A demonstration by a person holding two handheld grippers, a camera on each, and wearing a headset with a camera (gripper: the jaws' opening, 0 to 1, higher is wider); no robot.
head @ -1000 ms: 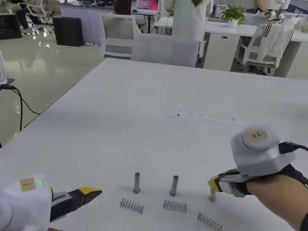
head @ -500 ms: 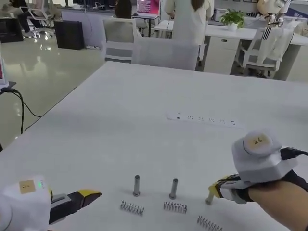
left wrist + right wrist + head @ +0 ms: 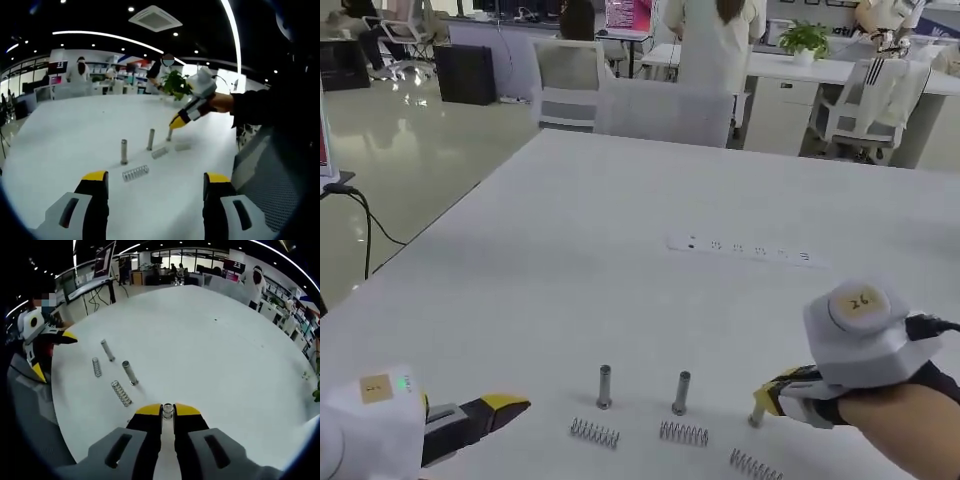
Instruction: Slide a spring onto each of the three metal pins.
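Three short metal pins stand in a row near the table's front edge: the left pin [image 3: 605,386] [image 3: 124,151] [image 3: 107,349], the middle pin [image 3: 681,392] [image 3: 150,139] [image 3: 129,372] and the right pin [image 3: 757,413] [image 3: 168,411]. My right gripper [image 3: 767,395] [image 3: 168,415] [image 3: 177,121] is shut on the top of the right pin. In front of each pin lies a spring: the left spring [image 3: 594,432] [image 3: 135,173], the middle spring [image 3: 683,432] [image 3: 121,392] and the right spring [image 3: 755,464]. My left gripper [image 3: 500,410] [image 3: 156,177] hovers open, left of the row, holding nothing.
A white power strip [image 3: 745,249] lies flat farther back on the white table [image 3: 580,250]. Chairs [image 3: 665,105] stand at the table's far edge, with desks and people beyond. The table's left edge runs diagonally, with floor and a cable beside it.
The head camera has tilted a little. My right gripper has stayed shut on the right pin, sinking slightly. The left gripper, pins and springs have not moved.
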